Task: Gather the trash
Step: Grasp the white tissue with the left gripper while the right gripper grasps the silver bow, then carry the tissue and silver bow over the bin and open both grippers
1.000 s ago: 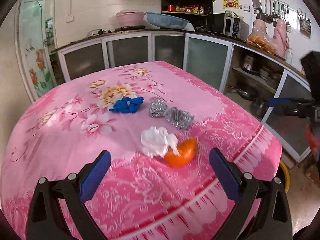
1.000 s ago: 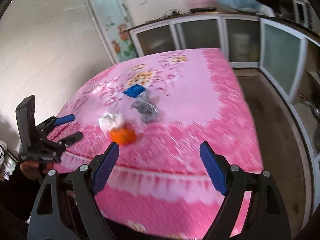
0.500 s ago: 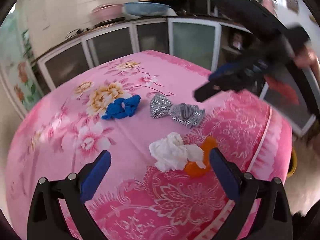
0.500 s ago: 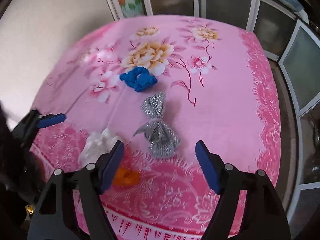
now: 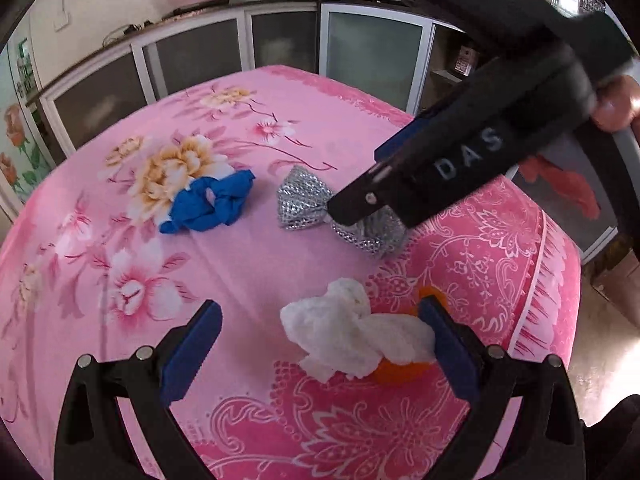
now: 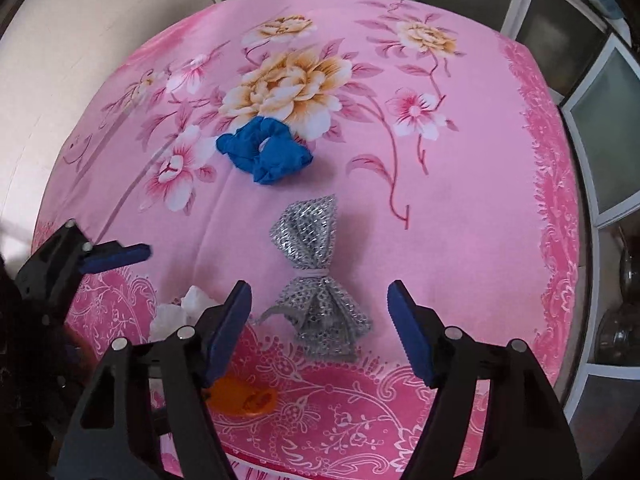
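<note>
Right claw (image 6: 320,328) wide open, empty, over silver wrapper (image 6: 316,280) near counter (image 6: 480,200) front edge | light, crinkly, slippery; grip tied waist | left claw (image 5: 320,352) open, empty, straddling tissue (image 5: 352,336).

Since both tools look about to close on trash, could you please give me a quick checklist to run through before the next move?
1. Right tool open: ok, jaws spread wide.
2. Silver wrapper lined up between the right tool's fingers: ok, its lower bunch lies in the gap.
3. Left tool open: ok.
4. White tissue between the left tool's fingers: ok, though it overlaps the orange peel, so both may come up together.
5. Tools apart from each other: ok, but close together.
6. Blue glove clear of both grasps: ok.
7. Trash bin located: cannot tell, none identifiable.
</note>
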`<action>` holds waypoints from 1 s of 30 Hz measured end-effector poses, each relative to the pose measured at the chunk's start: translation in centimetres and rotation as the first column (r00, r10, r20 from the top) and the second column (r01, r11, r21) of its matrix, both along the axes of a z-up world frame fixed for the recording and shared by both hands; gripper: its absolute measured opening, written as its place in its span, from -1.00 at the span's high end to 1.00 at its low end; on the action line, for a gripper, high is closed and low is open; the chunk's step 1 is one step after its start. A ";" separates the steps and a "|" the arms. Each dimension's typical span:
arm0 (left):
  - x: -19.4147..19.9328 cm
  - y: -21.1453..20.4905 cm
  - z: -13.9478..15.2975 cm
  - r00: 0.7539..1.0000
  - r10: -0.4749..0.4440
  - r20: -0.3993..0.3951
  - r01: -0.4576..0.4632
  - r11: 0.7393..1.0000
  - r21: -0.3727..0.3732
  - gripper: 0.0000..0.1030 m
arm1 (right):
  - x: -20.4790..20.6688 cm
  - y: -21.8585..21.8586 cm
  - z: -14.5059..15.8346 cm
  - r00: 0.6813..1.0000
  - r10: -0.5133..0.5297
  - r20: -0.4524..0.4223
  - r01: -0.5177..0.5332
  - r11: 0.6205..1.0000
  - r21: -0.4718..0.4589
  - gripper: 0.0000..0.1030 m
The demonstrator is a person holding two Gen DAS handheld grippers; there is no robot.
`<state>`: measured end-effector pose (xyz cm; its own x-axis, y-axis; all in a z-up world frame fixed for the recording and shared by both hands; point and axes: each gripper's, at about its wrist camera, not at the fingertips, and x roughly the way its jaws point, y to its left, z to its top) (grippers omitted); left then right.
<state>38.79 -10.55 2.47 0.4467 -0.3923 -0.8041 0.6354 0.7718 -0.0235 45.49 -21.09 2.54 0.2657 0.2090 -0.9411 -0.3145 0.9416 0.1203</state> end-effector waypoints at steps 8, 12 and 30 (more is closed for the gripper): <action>1.7 0.7 -0.9 0.996 0.043 -0.072 -0.047 0.998 -0.052 -0.84 | 0.5 0.6 -1.5 0.999 0.012 -0.048 -0.012 1.000 -0.015 -0.11; 2.3 0.7 -1.5 0.993 0.062 -0.097 -0.066 0.997 -0.047 -0.26 | 0.7 1.4 -2.0 0.998 0.027 -0.057 -0.030 0.998 -0.052 0.26; 1.5 4.9 1.8 0.989 0.107 -0.106 -0.124 0.978 -0.167 0.49 | -1.0 -0.2 1.4 0.999 -0.034 0.030 0.033 0.999 0.025 0.68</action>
